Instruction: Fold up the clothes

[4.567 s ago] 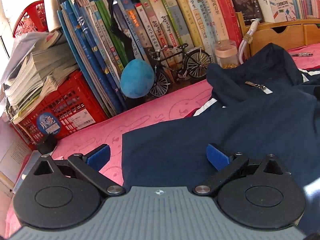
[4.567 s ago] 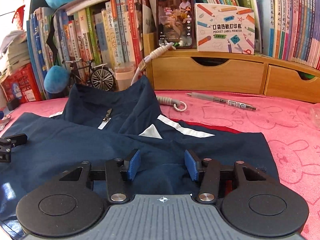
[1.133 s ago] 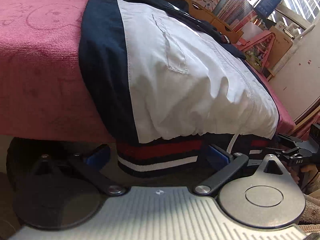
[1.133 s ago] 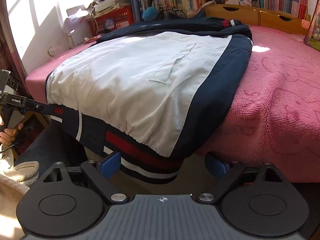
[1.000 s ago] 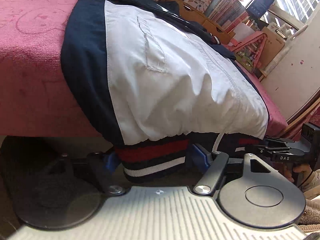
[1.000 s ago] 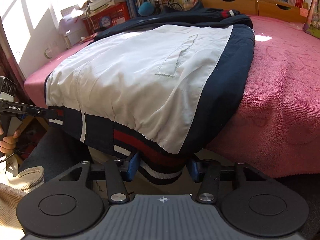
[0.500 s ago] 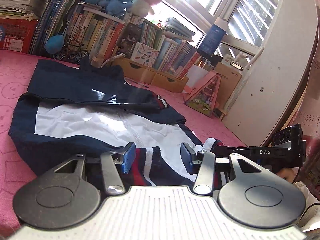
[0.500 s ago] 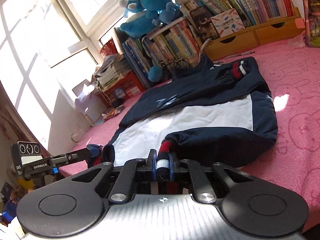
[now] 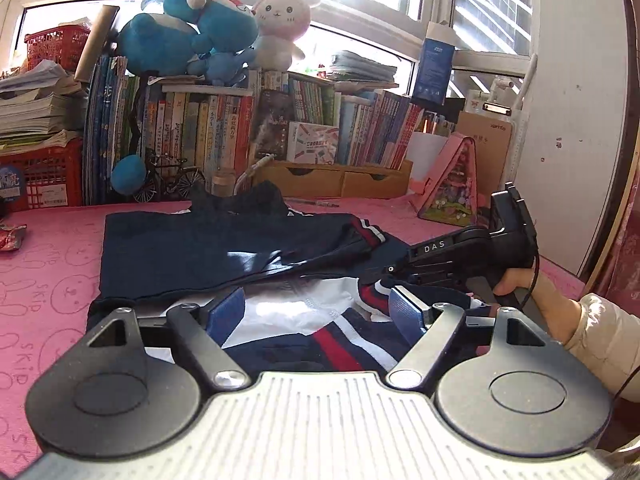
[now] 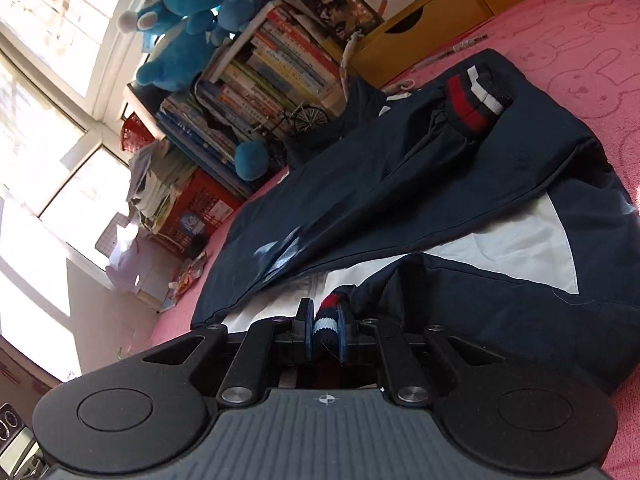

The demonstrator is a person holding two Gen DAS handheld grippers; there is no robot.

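- Navy jacket (image 9: 192,252) lay on the pink bedspread (image 9: 48,280), hem half folded up over its white lining.
- Left gripper (image 9: 316,312) jaws were opening, pads clear of the striped hem below.
- Right gripper (image 10: 323,330) was clamped on the striped hem (image 10: 326,322).
- Best to carry the hem flat, level with the left corner, then release.

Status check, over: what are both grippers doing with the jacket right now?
Left gripper jaws opening, striped hem lying loose between them. Right gripper shut on the striped hem. Jacket half folded on the pink cover. Nothing in the way.
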